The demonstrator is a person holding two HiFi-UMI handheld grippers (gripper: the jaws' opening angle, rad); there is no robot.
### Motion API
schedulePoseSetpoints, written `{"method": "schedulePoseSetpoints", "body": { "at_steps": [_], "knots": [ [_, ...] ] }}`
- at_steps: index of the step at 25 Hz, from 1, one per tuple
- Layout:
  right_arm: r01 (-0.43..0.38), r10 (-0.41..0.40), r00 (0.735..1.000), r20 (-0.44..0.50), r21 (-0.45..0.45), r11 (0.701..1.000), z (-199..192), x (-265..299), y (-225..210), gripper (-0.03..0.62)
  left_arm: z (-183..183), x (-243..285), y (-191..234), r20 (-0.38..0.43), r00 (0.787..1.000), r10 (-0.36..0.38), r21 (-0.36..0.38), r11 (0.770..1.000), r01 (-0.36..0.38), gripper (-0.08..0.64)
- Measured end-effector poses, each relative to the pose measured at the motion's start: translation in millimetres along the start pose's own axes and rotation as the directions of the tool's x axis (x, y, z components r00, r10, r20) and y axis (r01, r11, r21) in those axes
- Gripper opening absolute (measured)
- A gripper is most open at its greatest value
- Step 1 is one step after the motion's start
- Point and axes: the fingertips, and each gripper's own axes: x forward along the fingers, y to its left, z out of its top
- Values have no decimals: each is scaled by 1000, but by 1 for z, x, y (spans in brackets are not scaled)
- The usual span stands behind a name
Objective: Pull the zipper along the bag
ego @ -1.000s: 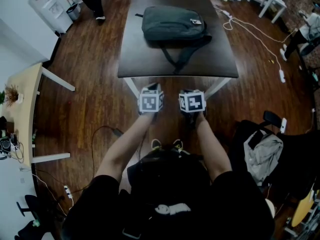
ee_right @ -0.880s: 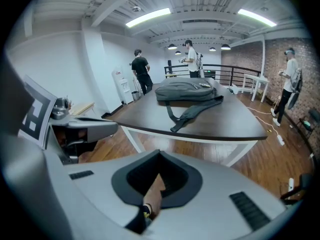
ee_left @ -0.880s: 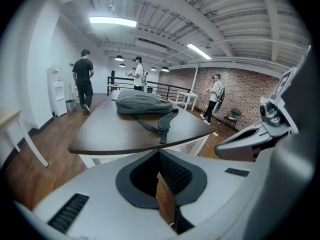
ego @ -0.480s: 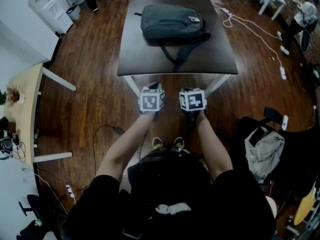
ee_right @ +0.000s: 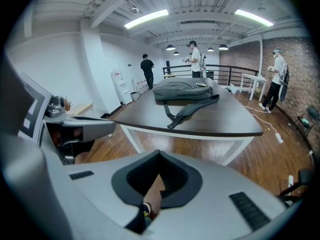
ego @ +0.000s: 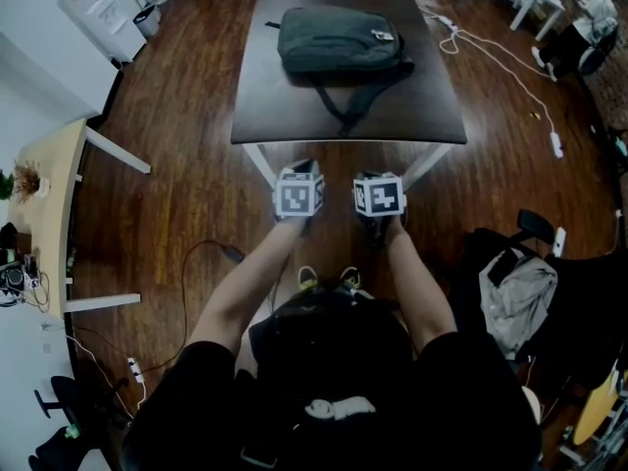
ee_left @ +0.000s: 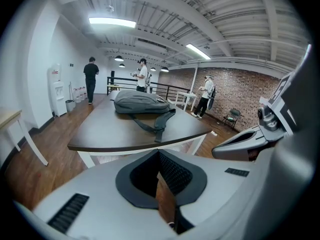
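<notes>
Left hand-held gripper (ee_left: 160,158), right hand-held gripper (ee_right: 159,160) both closed, empty, grey bag (ego: 339,43) on table (ego: 285,116), tag (ego: 383,37) unreadable

The person is wearing a black short-sleeved top (ego: 461,391), its sleeves ending above the elbows, and a small white patch (ego: 339,409) is showing on the dark front, though what it is can't be made out. Down below, shoes (ego: 306,280) with yellow-green trim are peeking out. The left gripper (ee_left: 161,181) is showing a smooth pale-grey shell, a black ribbed lining round the jaw mouth and dark slotted vents. The right gripper (ee_right: 152,186) is looking just the same. Each is carrying a white cube (ego: 298,195) printed with black square markers.
</notes>
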Motion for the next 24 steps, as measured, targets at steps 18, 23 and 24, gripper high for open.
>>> {"method": "schedulePoseSetpoints", "body": {
  "at_steps": [18, 23, 24],
  "knots": [
    [-2, 2, 1000, -19, 0, 1000, 2, 5, -9, 8, 9, 14, -7, 0, 1000, -8, -3, 1000, 8, 3],
    [-6, 6, 1000, -5, -3, 1000, 7, 6, -9, 8, 10, 15, -6, -2, 1000, -9, -8, 1000, 9, 3],
    [-8, 8, 1000, 3, -5, 1000, 9, 6, -9, 8, 10, 16, -6, -3, 1000, -9, -8, 1000, 9, 3]
  ]
}}
